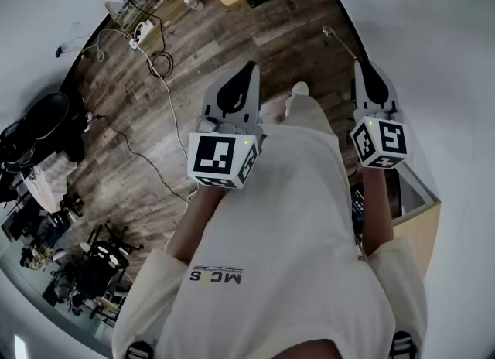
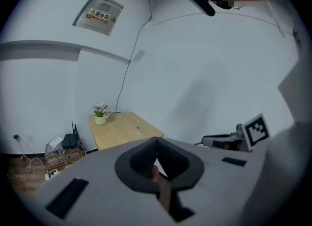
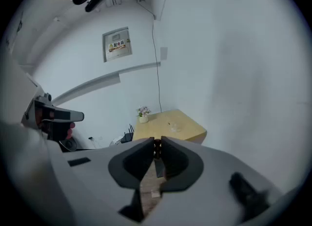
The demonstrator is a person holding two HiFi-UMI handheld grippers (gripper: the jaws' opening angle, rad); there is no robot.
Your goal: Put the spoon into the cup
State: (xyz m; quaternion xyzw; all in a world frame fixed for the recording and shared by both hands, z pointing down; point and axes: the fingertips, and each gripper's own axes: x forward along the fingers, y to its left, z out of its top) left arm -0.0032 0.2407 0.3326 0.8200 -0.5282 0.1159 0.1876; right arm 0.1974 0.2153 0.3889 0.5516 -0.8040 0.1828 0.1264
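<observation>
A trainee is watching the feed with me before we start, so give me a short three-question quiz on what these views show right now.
1. True or false: the left claw is holding a spoon.
2. Multiple choice: what stands on the wooden table in the distance? A) a small pot of flowers B) a kettle C) a laptop
3. Fill in the blank: the jaws of the right claw stand ____, with nothing between them.

Key: 1 false; 2 A; 3 together.
</observation>
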